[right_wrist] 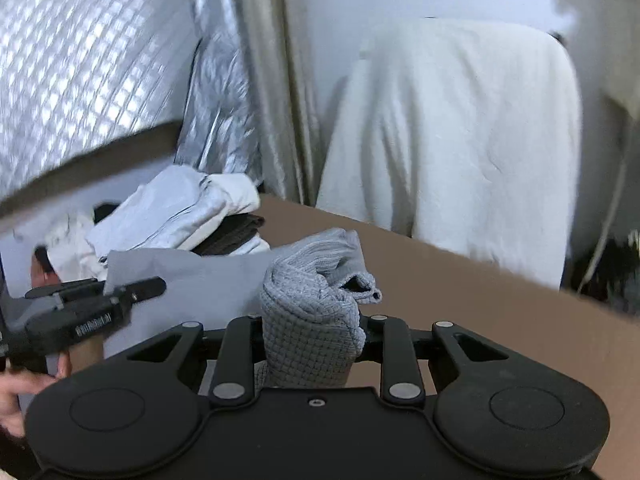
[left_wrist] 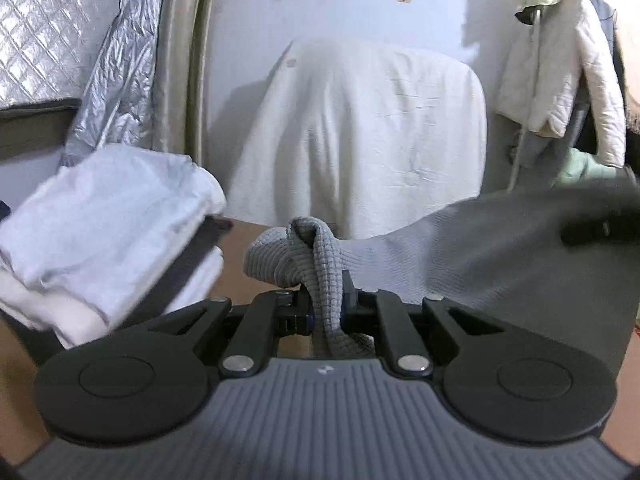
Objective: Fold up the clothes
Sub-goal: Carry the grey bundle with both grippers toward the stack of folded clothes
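Observation:
A grey waffle-knit garment (left_wrist: 480, 256) hangs stretched between my two grippers above the brown table (right_wrist: 500, 304). My left gripper (left_wrist: 325, 306) is shut on one bunched edge of it, with a fold looping over the fingers. My right gripper (right_wrist: 314, 320) is shut on a thick roll of the same garment (right_wrist: 308, 308). In the right wrist view the left gripper (right_wrist: 136, 286) shows at the left, with a hand (right_wrist: 16, 392) behind it. In the left wrist view the right gripper (left_wrist: 592, 228) is a dark blur at the far right edge of the cloth.
A stack of folded white clothes (left_wrist: 108, 232) with a dark piece in it sits at the table's left end. Behind the table stands a chair draped in white cloth (left_wrist: 360, 132). A white jacket (left_wrist: 560, 72) hangs at the right, and a silver quilted cover (left_wrist: 40, 20) at the left.

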